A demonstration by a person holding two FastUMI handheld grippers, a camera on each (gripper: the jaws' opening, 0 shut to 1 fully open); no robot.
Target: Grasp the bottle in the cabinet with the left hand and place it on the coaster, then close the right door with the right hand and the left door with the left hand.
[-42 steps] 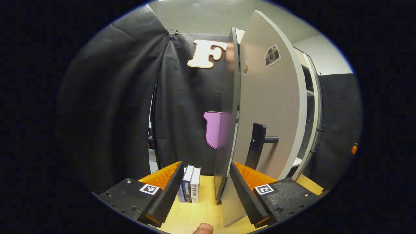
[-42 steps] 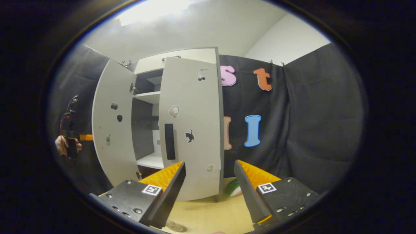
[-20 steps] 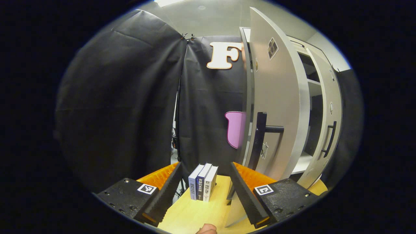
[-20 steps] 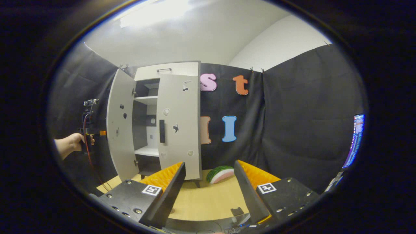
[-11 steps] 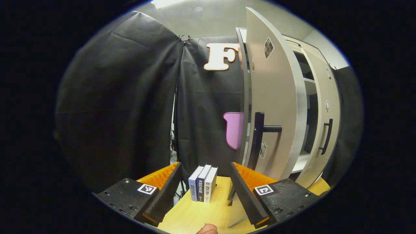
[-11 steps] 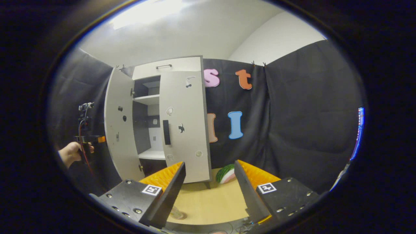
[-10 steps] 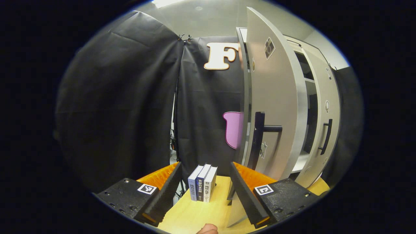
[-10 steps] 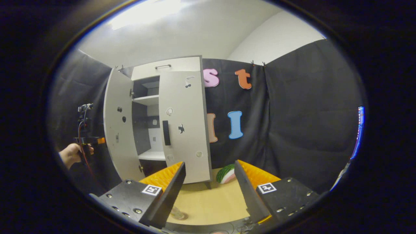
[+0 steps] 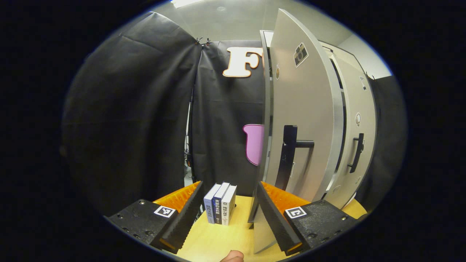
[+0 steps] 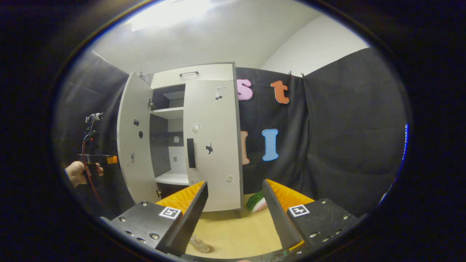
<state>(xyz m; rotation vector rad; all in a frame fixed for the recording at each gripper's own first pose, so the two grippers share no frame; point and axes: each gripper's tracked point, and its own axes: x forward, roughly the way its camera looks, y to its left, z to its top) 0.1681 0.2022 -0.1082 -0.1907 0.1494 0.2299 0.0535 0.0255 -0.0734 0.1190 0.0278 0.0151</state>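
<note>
We have the left gripper spread and empty, held out past the outer edge of the left door, which stands well open; the same gripper, in a hand, sits left of that door in the right gripper view. The right gripper is also spread and empty, hanging back from the cabinet over the table. The right door looks shut or nearly so, though we cannot tell if it is fully seated. The bottle appears to be the clear thing low between our right fingers, probably on the coaster, but it is too cut off to be sure.

So the left door is the step in hand. We would set 1 finger flat against its outer face near the free edge, above the black handle, and push in a steady arc toward the cabinet front. We should keep clear of the 3 books just beside the door's foot, and slow at the end so it meets the right door without bouncing.
</note>
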